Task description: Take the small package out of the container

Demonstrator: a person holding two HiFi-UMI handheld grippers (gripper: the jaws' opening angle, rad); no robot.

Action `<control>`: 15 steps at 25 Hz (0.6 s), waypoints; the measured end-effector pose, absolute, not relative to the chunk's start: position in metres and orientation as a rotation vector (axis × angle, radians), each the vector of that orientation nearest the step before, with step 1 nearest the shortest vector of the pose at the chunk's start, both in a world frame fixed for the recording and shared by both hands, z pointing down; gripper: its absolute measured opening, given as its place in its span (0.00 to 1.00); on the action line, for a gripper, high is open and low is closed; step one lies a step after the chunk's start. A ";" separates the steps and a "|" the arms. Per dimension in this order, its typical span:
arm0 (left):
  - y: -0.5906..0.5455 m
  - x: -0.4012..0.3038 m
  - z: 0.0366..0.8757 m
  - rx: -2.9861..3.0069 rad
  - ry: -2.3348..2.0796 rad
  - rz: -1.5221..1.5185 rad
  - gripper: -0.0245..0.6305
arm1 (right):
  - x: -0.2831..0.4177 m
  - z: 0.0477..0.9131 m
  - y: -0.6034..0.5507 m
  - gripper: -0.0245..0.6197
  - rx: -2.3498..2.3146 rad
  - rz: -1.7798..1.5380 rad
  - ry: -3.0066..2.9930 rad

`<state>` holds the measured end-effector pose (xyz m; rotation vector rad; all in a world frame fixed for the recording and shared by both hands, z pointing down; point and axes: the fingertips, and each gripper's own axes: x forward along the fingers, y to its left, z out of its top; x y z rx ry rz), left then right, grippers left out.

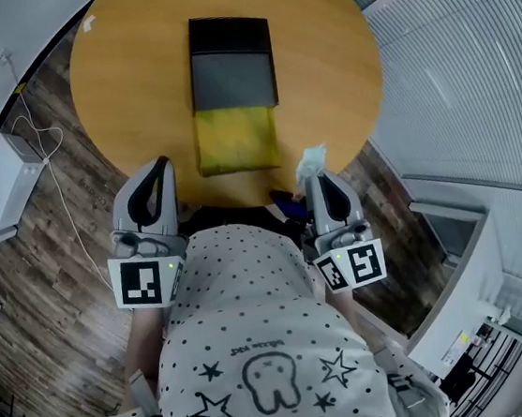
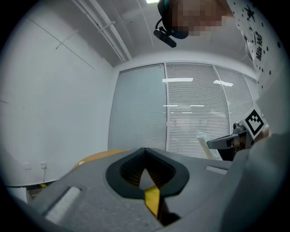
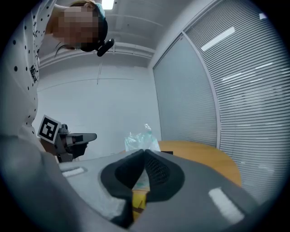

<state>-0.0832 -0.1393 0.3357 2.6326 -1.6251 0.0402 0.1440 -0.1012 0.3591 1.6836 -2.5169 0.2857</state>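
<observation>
The right gripper view alone shows the grip plainly: the right gripper has its jaws pinched on the package, whose crinkled clear plastic pokes above the tips. In the head view the package is only a pale scrap at the tip of the right gripper, out of the container and off to its near right, at the table edge. The left gripper view shows the left gripper pressed together on nothing. A yellow cloth touches the container's near side. The container sits on a round wooden table above a plank floor, with blinds to the container's right.
</observation>
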 end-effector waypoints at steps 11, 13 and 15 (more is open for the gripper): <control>-0.141 -0.078 0.337 2.638 -1.603 0.036 0.05 | 0.148 0.363 -0.101 0.05 1.703 0.291 -2.497; -0.142 -0.078 0.337 2.643 -1.607 0.036 0.05 | 0.149 0.364 -0.101 0.04 1.703 0.293 -2.494; -0.142 -0.079 0.337 2.641 -1.609 0.034 0.05 | 0.148 0.363 -0.101 0.04 1.702 0.294 -2.494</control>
